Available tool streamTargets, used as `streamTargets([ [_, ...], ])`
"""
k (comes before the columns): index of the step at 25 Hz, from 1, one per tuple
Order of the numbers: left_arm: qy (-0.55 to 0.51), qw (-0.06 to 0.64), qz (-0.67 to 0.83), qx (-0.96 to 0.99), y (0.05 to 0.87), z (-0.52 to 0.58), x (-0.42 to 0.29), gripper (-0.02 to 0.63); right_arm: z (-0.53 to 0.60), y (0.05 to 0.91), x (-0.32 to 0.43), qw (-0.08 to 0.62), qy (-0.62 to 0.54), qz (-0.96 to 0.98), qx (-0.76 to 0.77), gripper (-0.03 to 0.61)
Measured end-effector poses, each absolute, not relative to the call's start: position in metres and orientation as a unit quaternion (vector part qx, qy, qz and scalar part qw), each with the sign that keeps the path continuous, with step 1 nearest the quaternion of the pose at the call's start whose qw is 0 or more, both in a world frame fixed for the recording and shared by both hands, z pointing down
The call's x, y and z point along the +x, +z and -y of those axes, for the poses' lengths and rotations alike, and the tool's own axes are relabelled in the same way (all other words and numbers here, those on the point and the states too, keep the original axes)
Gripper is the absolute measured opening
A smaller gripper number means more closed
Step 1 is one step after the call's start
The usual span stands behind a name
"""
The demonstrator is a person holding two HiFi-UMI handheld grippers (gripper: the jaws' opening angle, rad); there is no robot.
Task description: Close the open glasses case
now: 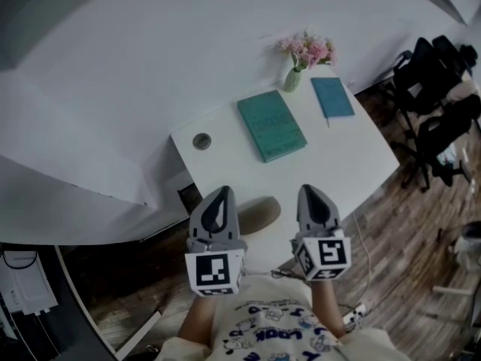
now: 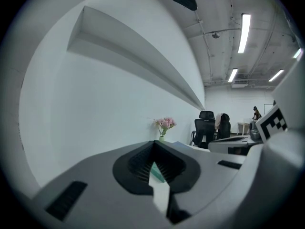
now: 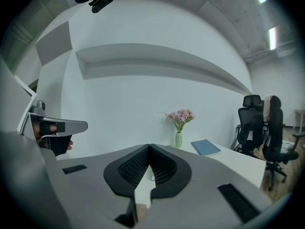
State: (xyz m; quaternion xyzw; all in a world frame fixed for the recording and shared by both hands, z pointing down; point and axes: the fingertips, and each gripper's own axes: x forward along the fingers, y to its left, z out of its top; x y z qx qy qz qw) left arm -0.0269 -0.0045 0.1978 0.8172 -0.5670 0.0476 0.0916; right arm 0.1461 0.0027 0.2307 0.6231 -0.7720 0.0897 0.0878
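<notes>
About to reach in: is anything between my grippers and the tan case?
Nothing visible. The tan case lies at the table's near edge, between the left gripper and right gripper; teal book, blue book and vase sit farther back.

Left tongs [image 1: 219, 205] closed, right tongs [image 1: 313, 201] closed

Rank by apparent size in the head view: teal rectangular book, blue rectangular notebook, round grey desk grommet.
1. teal rectangular book
2. blue rectangular notebook
3. round grey desk grommet
Clear gaps; no ties.
</notes>
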Motion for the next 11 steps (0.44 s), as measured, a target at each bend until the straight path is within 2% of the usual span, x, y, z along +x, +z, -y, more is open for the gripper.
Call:
streamTargets([
  [11, 0.050, 0.090, 0.564, 0.819, 0.1954, 0.0093, -0.0255, 0.002, 0.0018, 0.2285, 0.1446, 0.096, 0.088, 0.770, 0.625, 0.003],
])
